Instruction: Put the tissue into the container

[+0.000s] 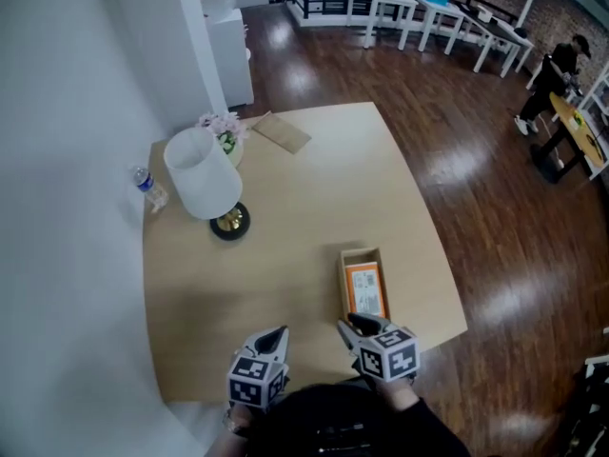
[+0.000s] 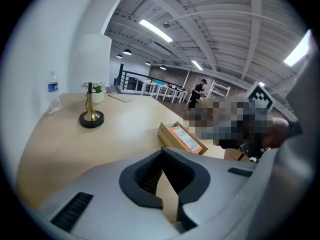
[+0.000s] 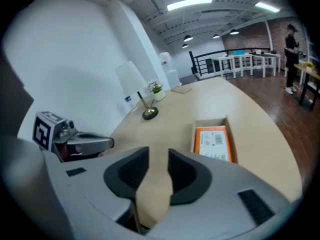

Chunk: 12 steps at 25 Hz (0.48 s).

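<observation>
An orange tissue pack (image 1: 365,289) lies flat inside an open wooden box (image 1: 361,253) on the round table's right side; both also show in the right gripper view, the pack (image 3: 215,142) in the box (image 3: 210,123). My right gripper (image 1: 353,325) hovers just short of the box's near end, and its jaws (image 3: 159,154) stand a small gap apart with nothing between them. My left gripper (image 1: 280,333) is beside it to the left, over bare tabletop. Its tips (image 2: 161,153) meet and hold nothing.
A white-shaded lamp (image 1: 204,173) on a dark round base stands at the back left. Close to it are a small flower pot (image 1: 226,131), a water bottle (image 1: 146,187) and a brown envelope (image 1: 282,131). The table edge (image 1: 447,284) curves past the box's right side.
</observation>
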Motion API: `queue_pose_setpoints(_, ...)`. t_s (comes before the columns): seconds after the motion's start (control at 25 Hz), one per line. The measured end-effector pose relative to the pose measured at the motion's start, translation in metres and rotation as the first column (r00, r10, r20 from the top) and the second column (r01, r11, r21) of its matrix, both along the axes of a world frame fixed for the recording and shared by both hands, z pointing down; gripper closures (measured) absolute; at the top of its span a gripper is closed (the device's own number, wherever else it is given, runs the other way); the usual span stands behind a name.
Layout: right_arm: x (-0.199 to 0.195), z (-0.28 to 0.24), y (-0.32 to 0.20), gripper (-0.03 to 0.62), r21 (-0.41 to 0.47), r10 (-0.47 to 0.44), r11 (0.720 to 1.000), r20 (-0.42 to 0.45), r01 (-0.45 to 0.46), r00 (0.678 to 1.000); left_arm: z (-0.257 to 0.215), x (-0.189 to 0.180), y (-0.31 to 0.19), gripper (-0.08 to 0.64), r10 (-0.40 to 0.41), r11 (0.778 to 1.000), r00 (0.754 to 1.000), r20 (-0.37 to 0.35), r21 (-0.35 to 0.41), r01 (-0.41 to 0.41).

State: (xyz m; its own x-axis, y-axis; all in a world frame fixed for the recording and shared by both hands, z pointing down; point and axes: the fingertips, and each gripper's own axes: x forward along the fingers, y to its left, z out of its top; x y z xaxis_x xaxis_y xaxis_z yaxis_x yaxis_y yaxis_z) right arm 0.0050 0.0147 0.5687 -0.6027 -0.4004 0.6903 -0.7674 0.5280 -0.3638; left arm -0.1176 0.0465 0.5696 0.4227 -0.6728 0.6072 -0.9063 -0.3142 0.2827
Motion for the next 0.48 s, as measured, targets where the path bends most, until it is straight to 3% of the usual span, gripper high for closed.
queue_pose_setpoints(0.04, -0.006, 0.004, 0.009, 0.544, -0.004, -0.033, 0.999, -0.004, 0.033, 0.999, 0.003, -0.003, 0.001, 0.560, -0.009, 1.000, 1.000, 0.009, -0.002, 0.009)
queue_pose_setpoints(0.12, -0.013, 0.011, 0.020, 0.589, -0.005, -0.084, 0.996, -0.023, 0.084, 0.996, 0.008, -0.009, 0.002, 0.560, -0.026, 1.000, 0.999, 0.026, -0.011, 0.027)
queue_pose_setpoints(0.36, -0.012, 0.013, 0.023, 0.592, 0.001, -0.144, 0.990, -0.047, 0.144, 0.988, 0.010, -0.018, 0.006, 0.560, -0.149, 0.987, 0.989, 0.003, -0.057, 0.149)
queue_pose_setpoints(0.48, -0.005, 0.010, 0.017, 0.592, 0.015, -0.144, 0.989, -0.048, 0.145, 0.988, 0.009, -0.015, 0.006, 0.560, -0.171, 0.983, 0.985, 0.009, -0.068, 0.171)
